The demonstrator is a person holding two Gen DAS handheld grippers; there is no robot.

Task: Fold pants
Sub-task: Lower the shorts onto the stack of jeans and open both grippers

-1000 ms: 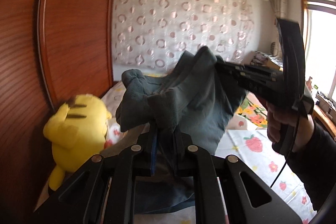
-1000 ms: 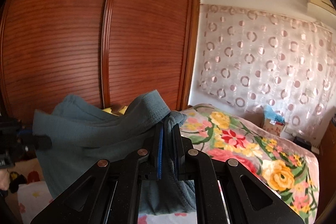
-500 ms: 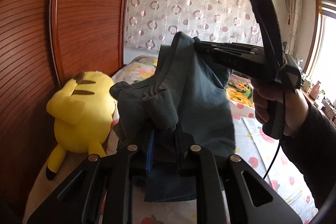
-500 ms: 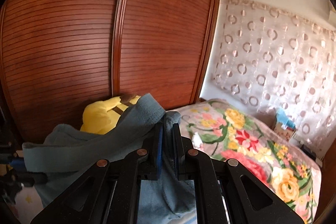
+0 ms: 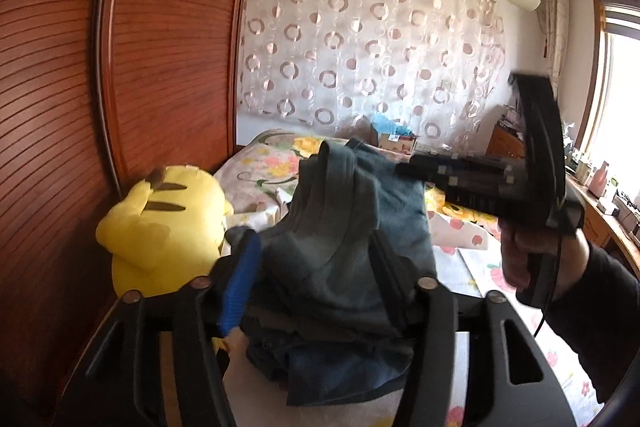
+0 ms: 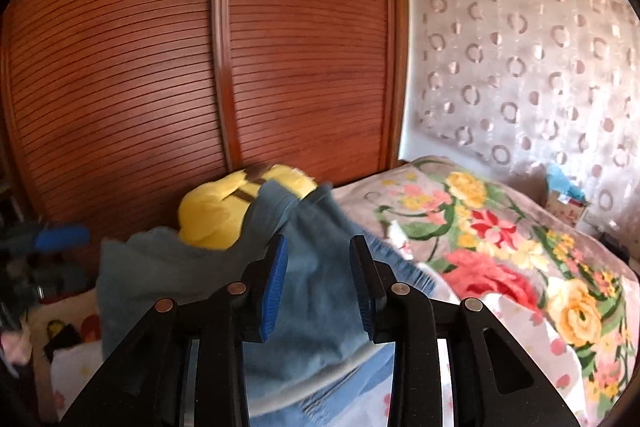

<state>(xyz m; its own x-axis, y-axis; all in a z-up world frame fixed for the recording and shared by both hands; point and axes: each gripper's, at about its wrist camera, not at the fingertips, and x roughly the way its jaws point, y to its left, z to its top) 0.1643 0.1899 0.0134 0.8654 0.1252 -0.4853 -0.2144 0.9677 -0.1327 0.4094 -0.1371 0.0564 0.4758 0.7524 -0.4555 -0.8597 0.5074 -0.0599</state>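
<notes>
Daylight is flooding in from the window (image 5: 618, 99) at the right edge, glaring white; motion blur is smearing the pants (image 6: 320, 267) — fisheye edges are bending and darkening.

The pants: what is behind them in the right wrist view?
Behind the pants a yellow plush toy stands against the wooden wardrobe. Its lower body is covered by the cloth.

My pants (image 5: 344, 247) are soft matt blue-grey cloth; the wardrobe (image 6: 160, 67) at upper left is glossy ribbed wood, the yellow toy (image 5: 160, 227) plush, my tools' frames matt black plastic.
</notes>
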